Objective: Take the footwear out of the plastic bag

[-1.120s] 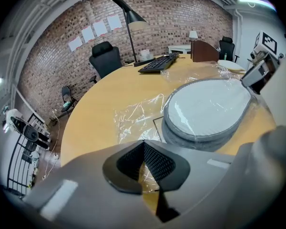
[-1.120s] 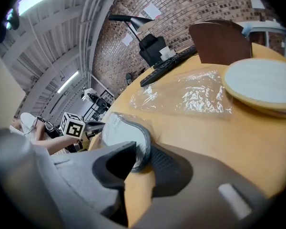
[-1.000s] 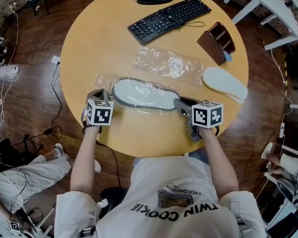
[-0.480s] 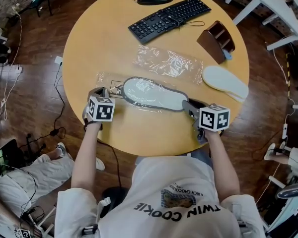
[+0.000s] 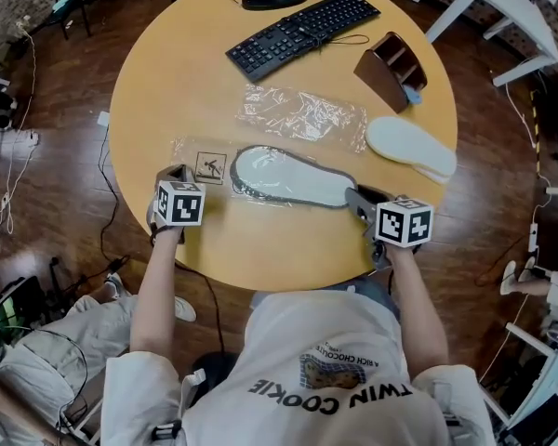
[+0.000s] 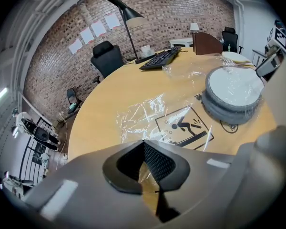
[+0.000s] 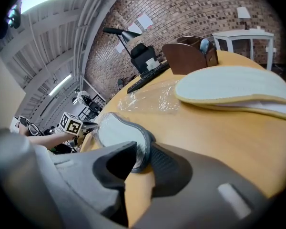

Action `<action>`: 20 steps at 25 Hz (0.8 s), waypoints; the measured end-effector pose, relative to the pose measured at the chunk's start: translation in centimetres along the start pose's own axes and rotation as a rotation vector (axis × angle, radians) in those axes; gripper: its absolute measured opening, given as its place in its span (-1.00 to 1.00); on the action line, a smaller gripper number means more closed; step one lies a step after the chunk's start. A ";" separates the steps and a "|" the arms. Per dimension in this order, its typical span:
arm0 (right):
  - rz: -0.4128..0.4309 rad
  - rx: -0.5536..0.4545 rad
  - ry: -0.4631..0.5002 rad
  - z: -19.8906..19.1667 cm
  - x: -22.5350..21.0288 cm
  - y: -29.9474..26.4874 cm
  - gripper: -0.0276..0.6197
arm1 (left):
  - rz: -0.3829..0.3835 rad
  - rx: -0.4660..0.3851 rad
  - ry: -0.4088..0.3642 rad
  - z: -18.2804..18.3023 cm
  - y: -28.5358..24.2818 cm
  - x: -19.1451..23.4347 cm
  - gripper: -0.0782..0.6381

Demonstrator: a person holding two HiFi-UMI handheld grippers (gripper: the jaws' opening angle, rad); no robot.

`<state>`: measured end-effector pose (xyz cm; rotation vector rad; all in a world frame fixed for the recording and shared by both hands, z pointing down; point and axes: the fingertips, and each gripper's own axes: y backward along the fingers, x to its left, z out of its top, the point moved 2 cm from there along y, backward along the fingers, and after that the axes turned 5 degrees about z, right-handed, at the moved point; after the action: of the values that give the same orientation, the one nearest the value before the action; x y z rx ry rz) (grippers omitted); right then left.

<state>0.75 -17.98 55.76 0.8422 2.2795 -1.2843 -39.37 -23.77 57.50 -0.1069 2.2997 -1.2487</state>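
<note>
Slipper (image 5: pixel 288 177), in the head view, lies further out of the plastic bag (image 5: pixel 205 167) than a second ago. The bag's printed end now lies flat beside my left gripper (image 5: pixel 188 177). My right gripper (image 5: pixel 356 198) clamps the slipper's near end.

Left gripper view: my jaws are pinched on the bag's edge.

Right gripper view: a second slipper (image 7: pixel 233 89), an empty bag (image 7: pixel 152 99) and a brown holder (image 7: pixel 188 56) lie beyond.

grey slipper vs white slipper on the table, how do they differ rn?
Grey slipper has a dark grey rim; white slipper has a cream edge. Grey slipper's toe end sits in the bag; white slipper lies bare. Right gripper clamps the grey slipper's heel; nothing touches the white slipper. Both lie flat, pale face up.
</note>
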 end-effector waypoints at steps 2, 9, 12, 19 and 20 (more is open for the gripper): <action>-0.005 -0.007 -0.005 -0.2 -0.4 0.4 -0.64 | 0.001 0.001 -0.001 0.0 -0.1 -0.1 -0.77; -0.022 -0.031 -0.033 -0.6 -1.8 2.3 -0.67 | 0.013 0.012 -0.003 0.1 0.0 0.1 -0.77; -0.031 -0.042 -0.035 -0.8 -2.0 3.0 -0.67 | 0.018 0.014 -0.004 0.0 0.1 0.0 -0.77; -0.035 -0.055 -0.047 -1.4 -2.1 3.6 -0.67 | 0.020 0.017 0.015 0.2 0.4 -0.1 -0.77; -0.035 -0.056 -0.045 -1.4 -2.1 3.6 -0.67 | 0.026 0.003 0.024 0.5 0.9 -0.3 -0.77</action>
<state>4.65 -15.98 55.43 0.7494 2.2930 -1.2353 -38.75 -23.59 56.70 -0.0607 2.3124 -1.2464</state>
